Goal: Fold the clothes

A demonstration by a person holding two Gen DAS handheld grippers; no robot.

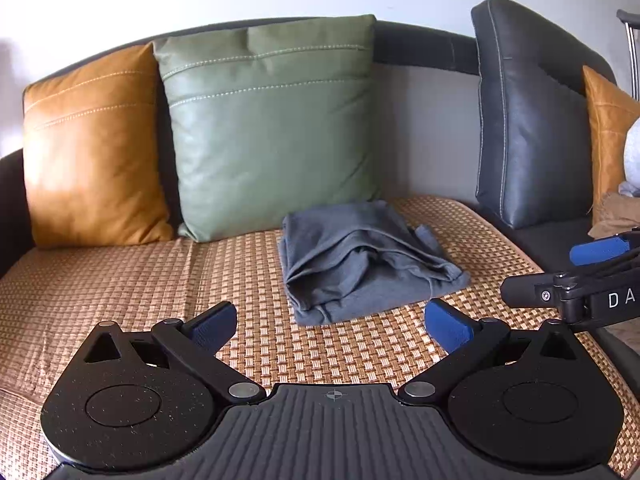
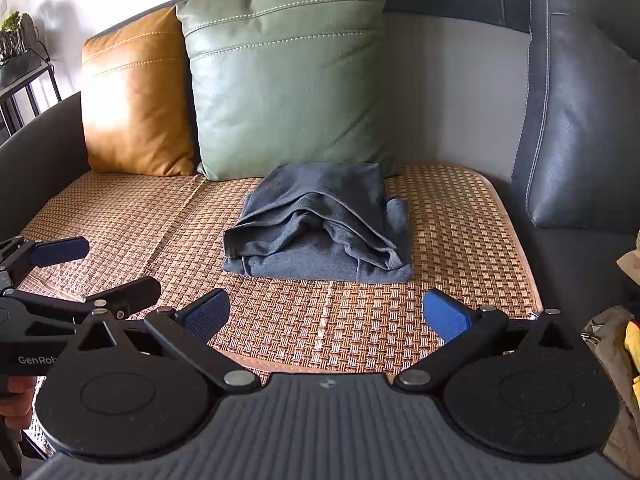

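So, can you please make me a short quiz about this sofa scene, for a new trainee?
1. True or false: the grey garment is held by the right gripper.
2. Which cushion stands directly behind the garment: A) the green cushion, B) the orange cushion, C) the black cushion?
3. Fill in: the garment lies on the woven ____ that covers the seat.

Key
1. False: both the right gripper and the left gripper are open and hold nothing; the garment lies folded, beyond their fingers.
2. A
3. mat
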